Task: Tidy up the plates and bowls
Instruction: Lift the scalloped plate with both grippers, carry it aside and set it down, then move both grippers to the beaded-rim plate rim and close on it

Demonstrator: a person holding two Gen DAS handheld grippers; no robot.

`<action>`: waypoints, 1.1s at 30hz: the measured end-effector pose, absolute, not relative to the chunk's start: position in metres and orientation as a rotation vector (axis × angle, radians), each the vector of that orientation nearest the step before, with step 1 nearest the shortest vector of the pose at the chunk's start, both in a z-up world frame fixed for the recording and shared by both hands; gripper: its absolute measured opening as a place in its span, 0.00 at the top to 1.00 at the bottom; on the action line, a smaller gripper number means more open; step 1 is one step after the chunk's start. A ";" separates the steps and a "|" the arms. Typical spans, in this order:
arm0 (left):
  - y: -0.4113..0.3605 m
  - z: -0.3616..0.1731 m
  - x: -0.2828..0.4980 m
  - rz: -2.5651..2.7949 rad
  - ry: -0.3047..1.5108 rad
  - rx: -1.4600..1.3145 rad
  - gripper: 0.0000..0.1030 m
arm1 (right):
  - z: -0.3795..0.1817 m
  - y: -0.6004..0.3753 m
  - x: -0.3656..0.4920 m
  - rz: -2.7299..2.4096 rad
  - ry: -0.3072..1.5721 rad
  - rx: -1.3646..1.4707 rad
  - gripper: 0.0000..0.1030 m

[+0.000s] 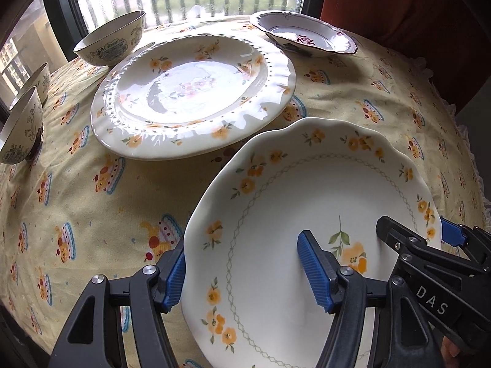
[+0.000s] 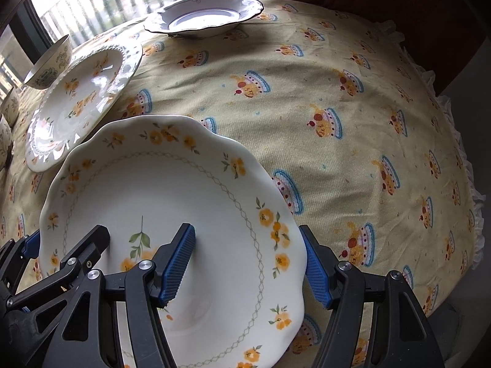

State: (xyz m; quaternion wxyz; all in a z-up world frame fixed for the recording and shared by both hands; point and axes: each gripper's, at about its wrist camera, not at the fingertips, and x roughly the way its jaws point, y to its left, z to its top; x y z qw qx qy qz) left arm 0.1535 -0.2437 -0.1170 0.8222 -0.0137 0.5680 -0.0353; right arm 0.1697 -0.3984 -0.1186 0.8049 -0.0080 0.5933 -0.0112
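A deep white plate with orange flowers [image 1: 291, 214] [image 2: 172, 196] is held above the tablecloth by both grippers. My left gripper [image 1: 245, 273] is shut on its left rim, one pad outside, one inside. My right gripper [image 2: 248, 268] is shut on its right rim the same way; it shows in the left wrist view [image 1: 420, 239]. A larger scalloped flowered plate [image 1: 193, 92] [image 2: 79, 104] lies behind it. A purple-rimmed dish [image 1: 303, 35] [image 2: 204, 15] sits at the far edge.
A patterned bowl [image 1: 112, 40] [image 2: 50, 67] stands at the far left by the window. Two more bowls [image 1: 23, 125] sit at the left edge. The yellow tablecloth [image 2: 353, 122] spreads bare to the right, with a frilled edge [image 2: 466, 159].
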 end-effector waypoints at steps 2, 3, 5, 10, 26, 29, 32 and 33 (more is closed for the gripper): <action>-0.243 -0.117 0.153 -0.054 1.195 -0.033 0.30 | -0.118 -0.399 0.169 -0.010 1.273 -0.009 0.30; -0.242 -0.117 0.152 -0.040 1.188 -0.026 0.28 | -0.117 -0.401 0.169 -0.002 1.269 0.004 0.30; -0.238 -0.115 0.150 -0.024 1.178 -0.020 0.21 | -0.116 -0.402 0.169 0.008 1.267 0.016 0.30; -0.217 -0.106 0.153 -0.054 1.202 -0.084 0.14 | -0.100 -0.394 0.172 0.023 1.215 -0.031 0.22; -0.138 -0.050 0.175 -0.157 1.121 -0.109 0.03 | -0.035 -0.322 0.182 -0.016 1.128 0.000 0.20; -0.126 -0.041 0.184 -0.151 1.100 -0.081 0.02 | -0.024 -0.313 0.186 0.000 1.102 0.079 0.20; -0.122 -0.034 0.194 -0.146 1.050 0.013 0.02 | -0.016 -0.305 0.192 -0.004 1.086 0.144 0.20; -0.121 -0.032 0.198 -0.155 1.048 0.021 0.02 | -0.014 -0.302 0.196 -0.002 1.090 0.157 0.20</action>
